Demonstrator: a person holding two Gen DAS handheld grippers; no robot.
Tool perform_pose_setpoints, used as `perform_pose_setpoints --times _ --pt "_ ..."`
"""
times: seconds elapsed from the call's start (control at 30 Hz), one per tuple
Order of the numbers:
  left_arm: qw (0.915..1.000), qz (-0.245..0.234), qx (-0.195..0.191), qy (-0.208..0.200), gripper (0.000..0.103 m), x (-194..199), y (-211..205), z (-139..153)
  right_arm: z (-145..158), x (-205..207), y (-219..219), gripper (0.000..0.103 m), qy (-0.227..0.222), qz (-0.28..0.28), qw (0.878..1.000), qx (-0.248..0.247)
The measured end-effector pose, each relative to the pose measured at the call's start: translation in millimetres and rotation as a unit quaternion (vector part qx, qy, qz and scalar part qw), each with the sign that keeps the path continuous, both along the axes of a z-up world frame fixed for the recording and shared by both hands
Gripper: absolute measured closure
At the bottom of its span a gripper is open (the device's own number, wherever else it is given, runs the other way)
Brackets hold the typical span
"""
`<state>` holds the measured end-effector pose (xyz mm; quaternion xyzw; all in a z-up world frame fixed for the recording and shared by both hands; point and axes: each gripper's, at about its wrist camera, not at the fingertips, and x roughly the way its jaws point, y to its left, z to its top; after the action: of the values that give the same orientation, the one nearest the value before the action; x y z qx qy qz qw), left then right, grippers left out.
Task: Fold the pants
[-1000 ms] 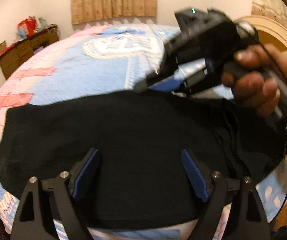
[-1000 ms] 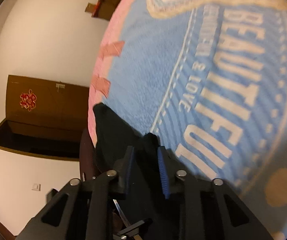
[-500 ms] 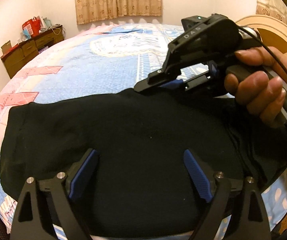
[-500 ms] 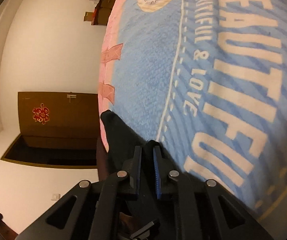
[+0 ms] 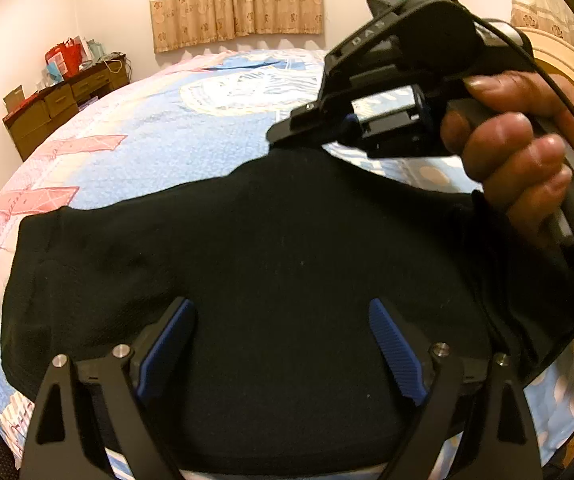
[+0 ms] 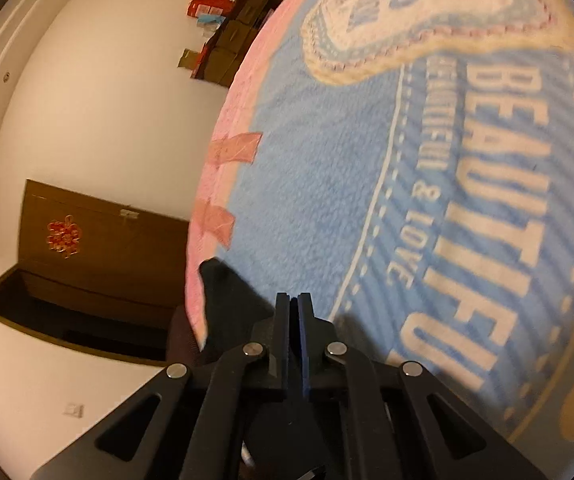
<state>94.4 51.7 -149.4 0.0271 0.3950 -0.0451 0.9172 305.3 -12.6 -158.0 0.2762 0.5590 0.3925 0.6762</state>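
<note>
- Right gripper [image 6: 295, 320]: jaws together, clamped on the far edge of the pants [image 5: 279, 264]. One second ago the pads stood apart around the cloth; half a second ago nearly shut; now fully pinched.
- In the left wrist view the right gripper [image 5: 287, 136] has risen, and the cloth edge under it peaks into a tent, where before it lay flatter.
- Left gripper [image 5: 281, 344]: jaws wide apart, hovering over the near part of the pants, holding nothing; unchanged across the frames.
- Pants: black, spread across the near side of the blue and pink blanket [image 5: 135, 152], left end near the blanket's left edge.
- Judgement: grasp secured, lift begun; the fold stroke can now start. The left gripper is placed to pin the near part.
- Risk: thin pinch may slip.
</note>
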Motion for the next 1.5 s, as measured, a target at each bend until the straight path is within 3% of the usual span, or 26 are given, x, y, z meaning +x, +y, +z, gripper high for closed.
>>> perform_pose_setpoints --times 0.13,0.3,0.4,0.47,0.5,0.57,0.63,0.67,0.77,0.9,1.07,1.13,1.2,1.27,1.3,1.37,1.5 --pt "1.0 0.004 0.0 -0.002 0.01 -0.3 0.8 -1.3 0.7 8.5 -16.8 0.101 -0.017 -0.026 0.999 -0.023" --pt "0.9999 0.01 -0.002 -0.005 0.008 -7.5 -0.9 -3.1 -21.4 15.4 -15.1 0.101 -0.01 -0.016 0.998 -0.054" --pt "0.9999 0.013 -0.001 -0.005 0.006 -9.7 -1.8 -3.8 -9.1 11.5 -5.5 0.098 -0.033 0.02 0.998 -0.052" --pt "0.9999 0.013 -0.005 -0.003 0.006 -10.4 -0.1 -2.7 6.9 3.1 -11.0 0.097 -0.054 0.015 0.997 -0.062" --pt "0.9999 0.014 -0.006 -0.003 0.006 -11.4 0.8 -2.3 17.2 -2.7 -16.2 0.094 -0.069 0.013 0.995 -0.066" --pt "0.9999 0.015 -0.004 -0.001 0.006 -12.9 1.1 -1.4 37.3 -20.5 -32.5 0.069 -0.104 0.01 0.992 -0.077" --pt "0.9998 0.017 -0.005 0.001 0.006 -14.3 1.5 -0.5 58.6 -50.2 -53.8 0.057 -0.153 -0.005 0.982 -0.111" --pt "0.9998 0.018 -0.007 0.003 0.006 -15.0 1.4 -0.4 68.8 -72.0 -67.5 0.056 -0.183 -0.018 0.974 -0.133" --pt "0.9997 0.022 -0.009 0.005 0.006 -13.0 1.7 -1.1 76.9 -128.3 -91.4 0.056 -0.23 -0.041 0.956 -0.176" --pt "0.9992 0.038 -0.013 0.004 0.006 -15.8 5.7 -0.6 61.9 -195.1 -93.3 0.057 -0.269 -0.059 0.933 -0.231" --pt "0.9991 0.041 -0.007 0.002 0.006 -16.1 6.1 -0.1 47.6 -202.5 -83.8 0.057 -0.288 -0.094 0.909 -0.285" --pt "0.9992 0.039 -0.004 0.002 0.006 -15.3 6.9 -0.7 41.8 -198.7 -81.5 0.063 -0.291 -0.1 0.898 -0.314" --pt "0.9993 0.037 -0.006 0.004 0.006 -13.7 9.1 0.3 30.2 -194.3 -79.2 0.089 -0.271 -0.084 0.906 -0.315" --pt "0.9993 0.036 -0.008 0.006 0.006 -12.2 10.2 0.3 24.8 -196.6 -80.1 0.092 -0.279 -0.084 0.902 -0.319" --pt "0.9993 0.036 -0.009 0.006 0.006 -11.9 11.2 0.7 24.9 -197.6 -81.9 0.099 -0.28 -0.085 0.903 -0.315" --pt "0.9993 0.036 -0.01 0.007 0.006 -12.4 11.2 0.9 31.6 -202.4 -84.9 0.099 -0.289 -0.09 0.906 -0.296" --pt "0.9993 0.036 -0.011 0.007 0.006 -11.6 11.0 0.6 46.9 -212.3 -73.5 0.099 -0.324 -0.076 0.899 -0.285"
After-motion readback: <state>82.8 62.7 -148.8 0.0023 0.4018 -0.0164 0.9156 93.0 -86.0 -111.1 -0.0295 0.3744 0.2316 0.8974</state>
